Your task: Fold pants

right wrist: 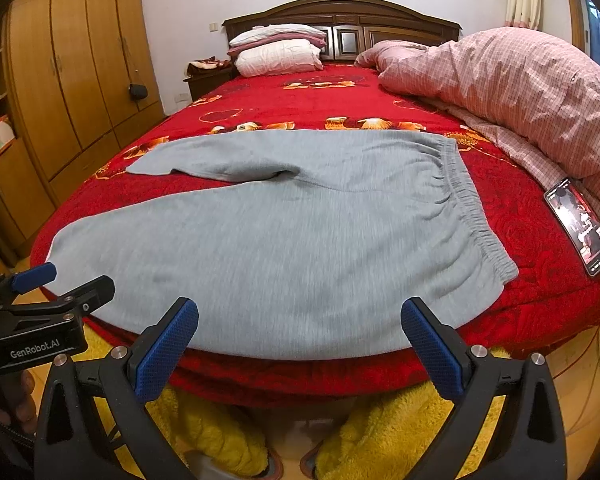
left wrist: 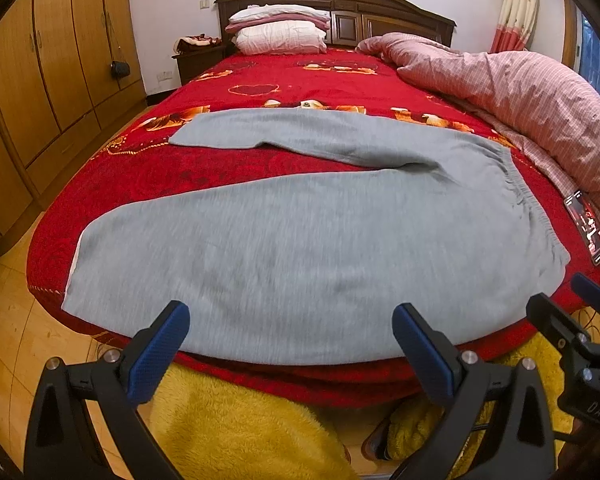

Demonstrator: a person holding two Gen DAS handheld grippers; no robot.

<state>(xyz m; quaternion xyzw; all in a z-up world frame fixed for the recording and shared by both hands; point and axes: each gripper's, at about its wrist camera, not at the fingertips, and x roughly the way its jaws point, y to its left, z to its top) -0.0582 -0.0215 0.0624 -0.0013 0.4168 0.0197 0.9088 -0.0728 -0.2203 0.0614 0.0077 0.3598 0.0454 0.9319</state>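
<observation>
The grey sweatpants [left wrist: 300, 240] lie flat across the near end of the red bedspread [left wrist: 292, 76], with the elastic waistband [right wrist: 464, 208] at the right and the two legs pointing left. The left gripper [left wrist: 290, 354] and the right gripper [right wrist: 300, 350] both hang at the near bed edge, jaws wide apart and holding nothing. A lit phone [right wrist: 582, 226] lies at the right, just beside the pink checked quilt [right wrist: 520, 92].

grey pants [right wrist: 284, 240] flat on red bedspread [right wrist: 540, 300]; right gripper [right wrist: 300, 344] spread wide, empty
</observation>
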